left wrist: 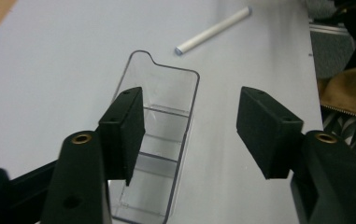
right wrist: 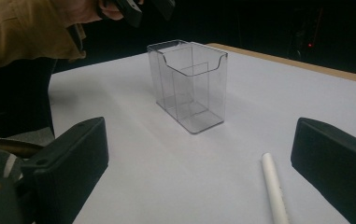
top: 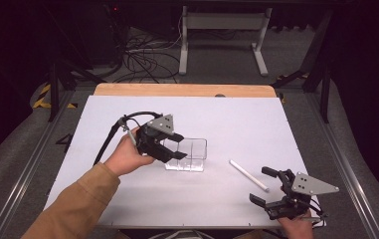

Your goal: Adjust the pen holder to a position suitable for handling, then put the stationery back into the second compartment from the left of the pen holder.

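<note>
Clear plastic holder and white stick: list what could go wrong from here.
1. The left tongs hover open over the clear plastic holder, one pad above its opening. The holder looks light and tall, so a nudge on its rim may tip or slide it.
2. The white stick lies flat on the table by the open right tongs. Being round, it may roll away or slip when pinched.
3. The holder's slots look narrow, so the stick could catch on a divider.

White table mat [top: 127, 109], wooden table edge [top: 184, 90], cables on floor [top: 144, 59], white stand legs [top: 222, 40]
</note>
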Demonstrator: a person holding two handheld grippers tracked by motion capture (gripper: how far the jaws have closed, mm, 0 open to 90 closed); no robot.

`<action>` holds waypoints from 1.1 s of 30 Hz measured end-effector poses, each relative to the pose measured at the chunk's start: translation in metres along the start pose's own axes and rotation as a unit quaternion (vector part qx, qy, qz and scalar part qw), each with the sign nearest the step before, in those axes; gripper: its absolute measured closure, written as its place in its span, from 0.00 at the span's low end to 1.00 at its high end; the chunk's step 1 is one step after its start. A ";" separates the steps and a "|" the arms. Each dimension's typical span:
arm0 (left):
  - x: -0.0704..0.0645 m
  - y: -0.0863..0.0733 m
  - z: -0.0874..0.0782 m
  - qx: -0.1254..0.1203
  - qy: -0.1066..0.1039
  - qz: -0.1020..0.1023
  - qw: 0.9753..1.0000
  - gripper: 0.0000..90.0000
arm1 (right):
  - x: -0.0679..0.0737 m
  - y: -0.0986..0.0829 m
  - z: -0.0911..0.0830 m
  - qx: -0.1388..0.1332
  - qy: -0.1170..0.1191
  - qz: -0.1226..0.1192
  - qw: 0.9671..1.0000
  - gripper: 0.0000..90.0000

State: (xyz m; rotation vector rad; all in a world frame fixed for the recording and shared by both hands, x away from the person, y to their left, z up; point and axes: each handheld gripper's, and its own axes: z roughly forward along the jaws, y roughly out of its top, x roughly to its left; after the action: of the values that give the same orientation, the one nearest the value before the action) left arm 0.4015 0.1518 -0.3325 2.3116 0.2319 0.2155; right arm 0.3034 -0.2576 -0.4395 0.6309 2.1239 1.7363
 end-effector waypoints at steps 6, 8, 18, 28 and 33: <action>-0.010 -0.014 -0.017 -0.047 0.042 -0.024 0.998 0.24 | -0.001 0.004 -0.001 0.012 -0.015 -0.003 1.000 0.05; -0.013 -0.019 -0.022 -0.061 0.048 -0.035 0.996 0.23 | -0.001 0.005 -0.001 0.016 -0.018 -0.003 1.000 0.05; -0.030 -0.061 -0.041 -0.128 0.089 -0.088 0.984 0.04 | -0.001 0.017 0.003 0.037 -0.040 -0.015 0.998 0.06; -0.058 -0.126 -0.058 -0.183 0.136 -0.139 0.963 0.03 | 0.000 0.024 0.008 0.056 -0.050 -0.018 0.997 0.06; -0.068 -0.149 -0.064 -0.189 0.153 -0.154 0.958 0.03 | -0.003 0.026 0.008 0.060 -0.053 -0.012 0.997 0.07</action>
State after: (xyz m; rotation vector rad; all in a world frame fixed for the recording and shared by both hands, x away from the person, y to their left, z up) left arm 0.3066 0.2813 -0.4034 1.8265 0.6440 0.4199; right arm 0.3132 -0.2482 -0.4160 0.7106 2.1643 1.5358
